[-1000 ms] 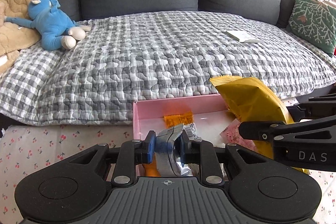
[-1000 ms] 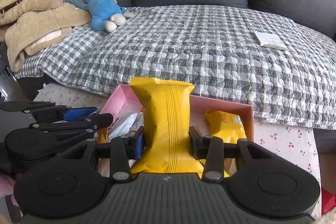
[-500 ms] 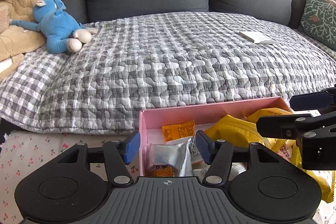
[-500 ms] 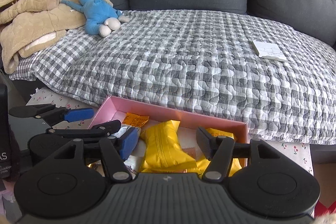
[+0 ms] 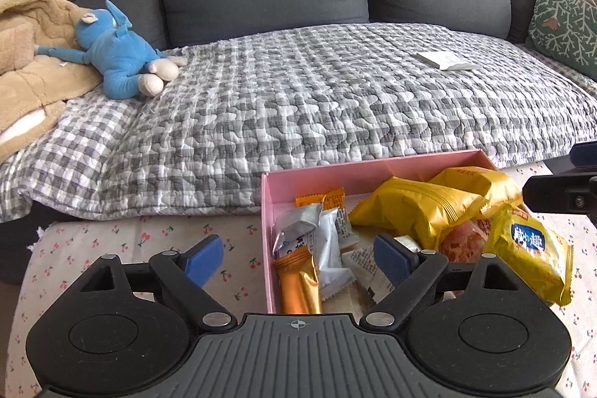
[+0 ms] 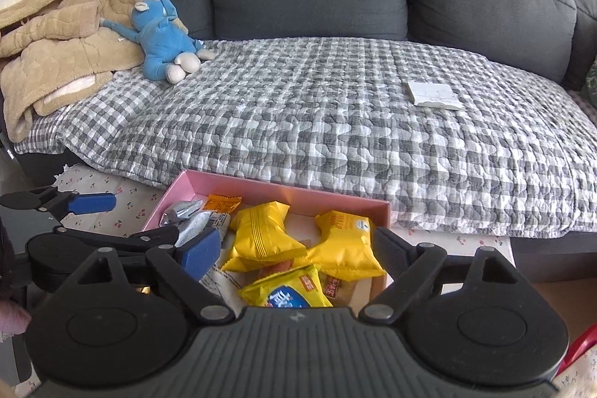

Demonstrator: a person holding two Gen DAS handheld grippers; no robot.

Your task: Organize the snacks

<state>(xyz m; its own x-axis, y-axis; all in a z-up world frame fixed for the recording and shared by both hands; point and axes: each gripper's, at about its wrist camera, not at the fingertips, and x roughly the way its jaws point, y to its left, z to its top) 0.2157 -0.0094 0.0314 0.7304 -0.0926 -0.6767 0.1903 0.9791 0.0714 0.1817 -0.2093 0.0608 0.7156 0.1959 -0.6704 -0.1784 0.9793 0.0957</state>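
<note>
Both packets have dropped from the jaws into the pink box (image 5: 266, 207), now crowded with yellow packets (image 6: 263, 234) and silver wrappers (image 5: 298, 222). Left gripper (image 5: 298, 258) and right gripper (image 6: 294, 250) hover spread wide, empty.

Low table covered by a cherry-print cloth (image 5: 112, 248), bearing a pink box (image 5: 267, 211) near its sofa-side edge. Behind it, a sofa under a grey checked quilt (image 5: 317, 99), bearing a blue plush toy (image 5: 119, 62), a tan blanket (image 6: 63, 51) and a white booklet (image 6: 434, 94).
</note>
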